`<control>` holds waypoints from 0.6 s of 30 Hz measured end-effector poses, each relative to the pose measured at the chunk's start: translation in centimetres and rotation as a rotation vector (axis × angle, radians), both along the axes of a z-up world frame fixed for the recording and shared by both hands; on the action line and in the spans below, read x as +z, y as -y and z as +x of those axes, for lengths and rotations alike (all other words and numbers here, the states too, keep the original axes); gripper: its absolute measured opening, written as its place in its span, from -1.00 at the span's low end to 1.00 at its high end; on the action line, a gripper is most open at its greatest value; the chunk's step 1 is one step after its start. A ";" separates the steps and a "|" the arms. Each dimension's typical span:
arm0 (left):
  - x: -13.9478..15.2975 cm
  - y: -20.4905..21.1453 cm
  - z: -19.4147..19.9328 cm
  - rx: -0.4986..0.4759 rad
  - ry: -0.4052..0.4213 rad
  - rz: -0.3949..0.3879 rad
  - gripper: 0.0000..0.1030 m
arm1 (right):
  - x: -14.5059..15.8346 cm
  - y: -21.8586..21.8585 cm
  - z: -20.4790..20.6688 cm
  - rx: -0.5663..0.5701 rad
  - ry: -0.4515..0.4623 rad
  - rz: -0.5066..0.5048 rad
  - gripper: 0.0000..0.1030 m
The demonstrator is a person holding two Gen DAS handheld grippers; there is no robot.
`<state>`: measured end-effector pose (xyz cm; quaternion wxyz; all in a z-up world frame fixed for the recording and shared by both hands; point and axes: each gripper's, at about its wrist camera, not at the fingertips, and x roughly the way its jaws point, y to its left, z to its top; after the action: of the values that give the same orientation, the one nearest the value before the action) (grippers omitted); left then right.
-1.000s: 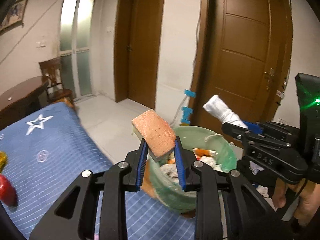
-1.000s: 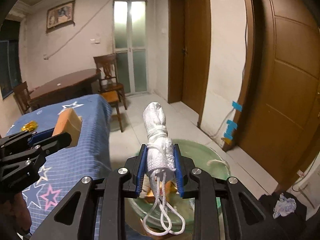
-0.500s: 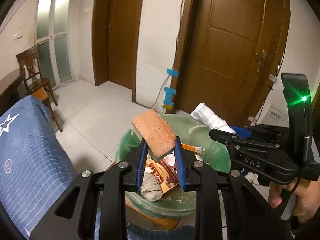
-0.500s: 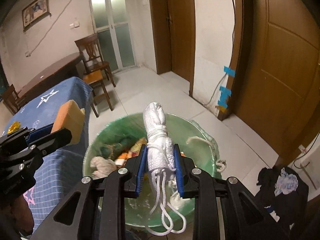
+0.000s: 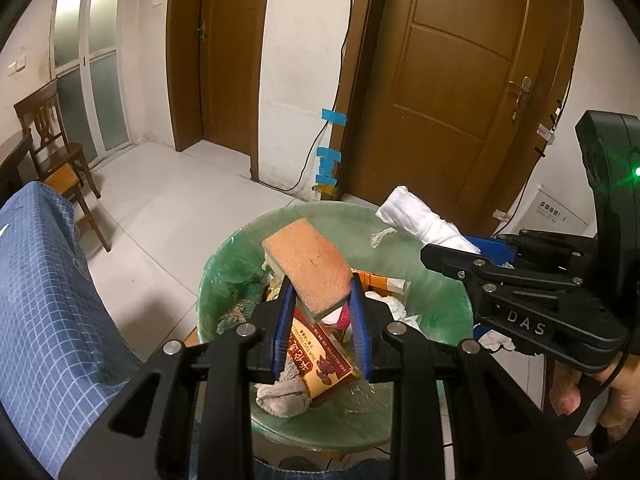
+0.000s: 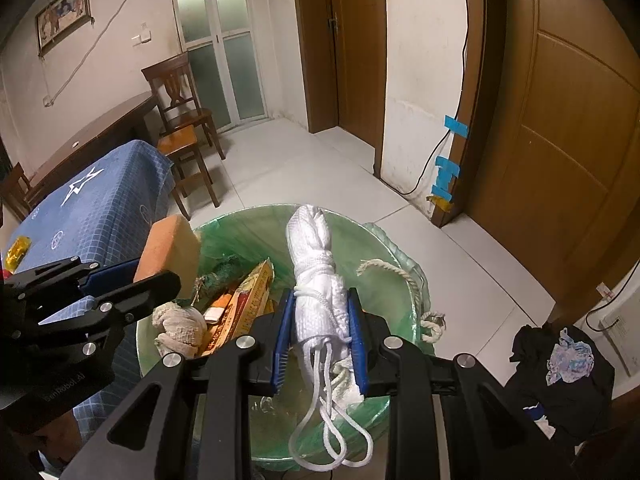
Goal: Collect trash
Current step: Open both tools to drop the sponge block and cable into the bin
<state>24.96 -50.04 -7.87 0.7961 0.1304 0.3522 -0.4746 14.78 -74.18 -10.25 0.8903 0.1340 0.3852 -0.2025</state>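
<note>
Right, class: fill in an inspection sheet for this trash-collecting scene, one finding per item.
Surface: blue checked tablecloth, yellow object at its edge.
Job's things: orange rectangular sponge and white bundled rope, both above the green-lined round trash bin.
Clutter: bin holds a printed carton, grey rag.
Grippers: left gripper shut on sponge; right gripper shut on rope.
Cables: black cord down the wall.
Surroundings: brown doors, wooden chair, dark clothes heap.
</note>
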 end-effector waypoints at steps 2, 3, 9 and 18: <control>0.0 0.0 0.0 0.000 -0.001 -0.001 -0.51 | 0.0 -0.1 0.0 0.001 0.000 0.001 -0.48; 0.0 0.1 0.0 0.000 0.000 -0.001 -0.51 | 0.0 -0.1 0.0 0.002 0.001 0.001 -0.48; -0.2 0.5 0.0 -0.005 0.003 -0.001 -0.50 | -0.1 -0.2 0.1 0.003 0.002 0.001 -0.48; -0.3 0.4 0.1 -0.005 0.001 0.001 -0.50 | -0.2 -0.3 0.3 0.005 0.003 0.001 -0.48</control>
<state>25.05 -50.45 -8.19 0.7950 0.1319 0.3517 -0.4763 15.04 -73.85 -10.43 0.8912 0.1339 0.3845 -0.1999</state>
